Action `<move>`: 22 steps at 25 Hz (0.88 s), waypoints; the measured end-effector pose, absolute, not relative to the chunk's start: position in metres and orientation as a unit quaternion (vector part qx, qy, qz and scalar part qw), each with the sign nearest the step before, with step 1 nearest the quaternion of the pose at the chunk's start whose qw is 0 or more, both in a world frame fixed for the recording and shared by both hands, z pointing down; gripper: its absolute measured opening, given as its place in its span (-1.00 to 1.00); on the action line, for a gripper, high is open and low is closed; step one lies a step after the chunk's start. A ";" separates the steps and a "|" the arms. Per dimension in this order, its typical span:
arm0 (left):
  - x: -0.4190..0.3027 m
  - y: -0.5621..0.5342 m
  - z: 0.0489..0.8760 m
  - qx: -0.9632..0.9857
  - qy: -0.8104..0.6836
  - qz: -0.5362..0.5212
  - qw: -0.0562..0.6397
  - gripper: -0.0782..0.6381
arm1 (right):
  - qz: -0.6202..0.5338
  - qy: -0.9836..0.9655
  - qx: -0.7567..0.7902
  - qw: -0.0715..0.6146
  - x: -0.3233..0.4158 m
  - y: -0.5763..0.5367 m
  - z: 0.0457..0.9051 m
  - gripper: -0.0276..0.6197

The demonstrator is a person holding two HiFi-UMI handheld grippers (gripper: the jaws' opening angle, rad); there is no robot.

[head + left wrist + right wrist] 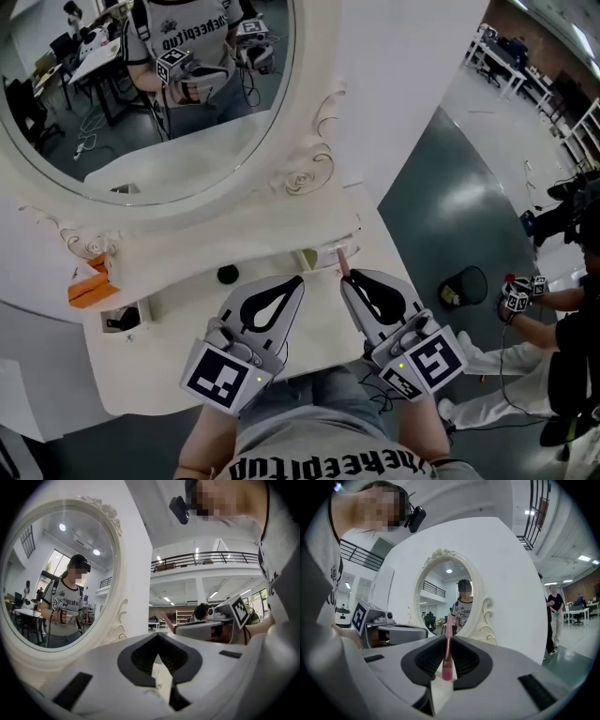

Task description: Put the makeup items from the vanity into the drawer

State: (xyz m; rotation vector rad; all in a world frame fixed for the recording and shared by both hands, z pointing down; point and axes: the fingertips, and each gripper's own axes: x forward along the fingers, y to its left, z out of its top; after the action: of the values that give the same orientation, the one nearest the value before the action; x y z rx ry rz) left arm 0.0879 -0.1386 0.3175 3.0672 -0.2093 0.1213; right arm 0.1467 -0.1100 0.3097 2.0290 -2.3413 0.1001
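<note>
My right gripper [345, 277] is shut on a slim pink makeup stick [342, 262], held over the right part of the white vanity top [178, 375]. In the right gripper view the pink stick [448, 656] stands upright between the jaws of the right gripper [448, 639] and pokes out past their tips. My left gripper [297, 281] hovers just to the left, shut with nothing in it. The left gripper [159, 638] faces the mirror. A small round black item [228, 275] lies on the vanity top ahead of the left gripper.
A large oval mirror [150, 94] in a carved white frame stands behind the vanity top. An orange box [91, 288] sits at the left end, above a small open compartment [122, 320]. On the floor at the right are a black bin [464, 284] and another person [562, 328].
</note>
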 end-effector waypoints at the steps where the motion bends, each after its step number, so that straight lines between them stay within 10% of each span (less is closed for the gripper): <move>1: 0.089 -0.140 0.318 0.996 -0.075 0.040 0.033 -0.73 | 0.032 -0.759 0.650 0.023 0.150 -0.112 0.310 -0.73; 22: 0.102 -0.154 0.334 0.975 -0.206 0.067 0.043 -0.73 | 0.014 -0.830 0.547 0.105 0.201 -0.152 0.353 -0.73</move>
State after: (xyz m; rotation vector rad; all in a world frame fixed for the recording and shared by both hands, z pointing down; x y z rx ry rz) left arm 0.1025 -0.1540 0.3338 2.9834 -0.6307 0.2042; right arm 0.2006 -0.1519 0.3529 1.6133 -2.4472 0.0405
